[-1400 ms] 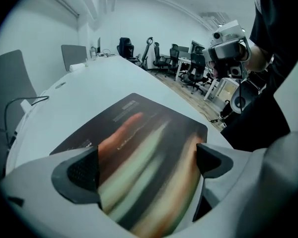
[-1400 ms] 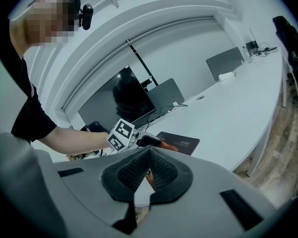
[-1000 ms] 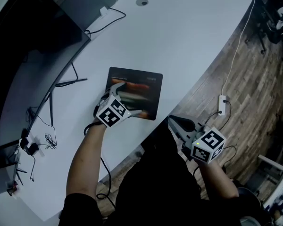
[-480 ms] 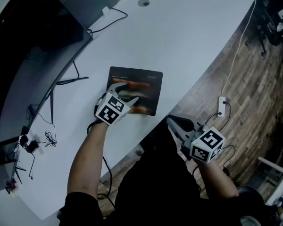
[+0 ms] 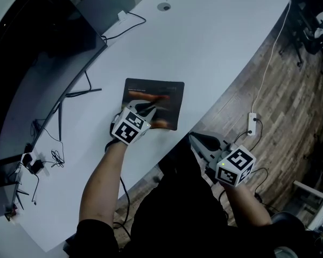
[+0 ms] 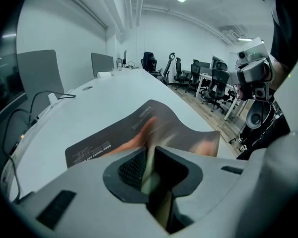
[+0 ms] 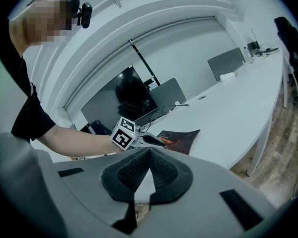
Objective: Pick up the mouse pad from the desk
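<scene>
Now that the fingers of your left gripper have just pinched onto the mouse pad — its near edge curling up off the bench — the grasp looks made: lift steadily; your right gripper waits off the bench, fingers together, empty

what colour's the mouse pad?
Mouse pad: dark grey, orange-red streaks, small white print. Best in left gripper view.

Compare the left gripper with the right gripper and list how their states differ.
The left gripper has just been closing its jaws and now pinches the mouse pad, which buckles upward; the right gripper has its jaws together on nothing. The left gripper works over the desk; the right gripper hangs beyond the desk's edge. Both have their jaws closed.
</scene>
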Demonstrator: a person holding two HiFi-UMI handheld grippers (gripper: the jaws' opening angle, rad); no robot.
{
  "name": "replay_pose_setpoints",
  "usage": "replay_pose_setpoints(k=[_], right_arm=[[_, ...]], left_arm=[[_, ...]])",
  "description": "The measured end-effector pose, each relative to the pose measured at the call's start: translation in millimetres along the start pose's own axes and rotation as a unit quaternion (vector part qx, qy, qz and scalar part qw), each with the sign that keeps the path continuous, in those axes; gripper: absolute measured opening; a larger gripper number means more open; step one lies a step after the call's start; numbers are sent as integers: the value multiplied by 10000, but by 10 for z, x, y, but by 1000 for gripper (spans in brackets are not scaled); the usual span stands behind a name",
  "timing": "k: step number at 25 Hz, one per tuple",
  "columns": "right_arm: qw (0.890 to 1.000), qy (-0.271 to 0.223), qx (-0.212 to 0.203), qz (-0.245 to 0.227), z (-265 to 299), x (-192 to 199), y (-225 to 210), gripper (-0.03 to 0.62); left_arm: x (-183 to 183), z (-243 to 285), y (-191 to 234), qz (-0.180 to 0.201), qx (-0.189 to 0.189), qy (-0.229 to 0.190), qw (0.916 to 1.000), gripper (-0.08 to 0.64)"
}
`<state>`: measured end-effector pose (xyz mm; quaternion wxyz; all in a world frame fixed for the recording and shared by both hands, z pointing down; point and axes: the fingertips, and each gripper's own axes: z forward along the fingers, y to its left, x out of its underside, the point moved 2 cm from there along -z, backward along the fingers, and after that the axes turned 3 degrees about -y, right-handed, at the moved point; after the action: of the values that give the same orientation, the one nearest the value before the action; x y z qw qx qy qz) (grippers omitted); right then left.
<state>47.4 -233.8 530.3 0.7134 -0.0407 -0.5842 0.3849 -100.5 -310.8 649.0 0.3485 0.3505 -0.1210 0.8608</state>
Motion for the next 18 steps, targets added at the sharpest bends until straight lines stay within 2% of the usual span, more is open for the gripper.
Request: replay_pose_setpoints(k=[9,15,18], right_arm=[[9999,-88,129,-10,-136,-53,-63,3],[9997,-207,61,-137,-138,-237,18,3],[9993,-281,29,-235,-143,-344,83,3]], left_arm=[[-217,-249,-7,-261,-191,-438,9985,60],[-494,-609,29,-439,-469,-887,9940,58],[-594,-811,16,-649,-622,-1194,9888,57]])
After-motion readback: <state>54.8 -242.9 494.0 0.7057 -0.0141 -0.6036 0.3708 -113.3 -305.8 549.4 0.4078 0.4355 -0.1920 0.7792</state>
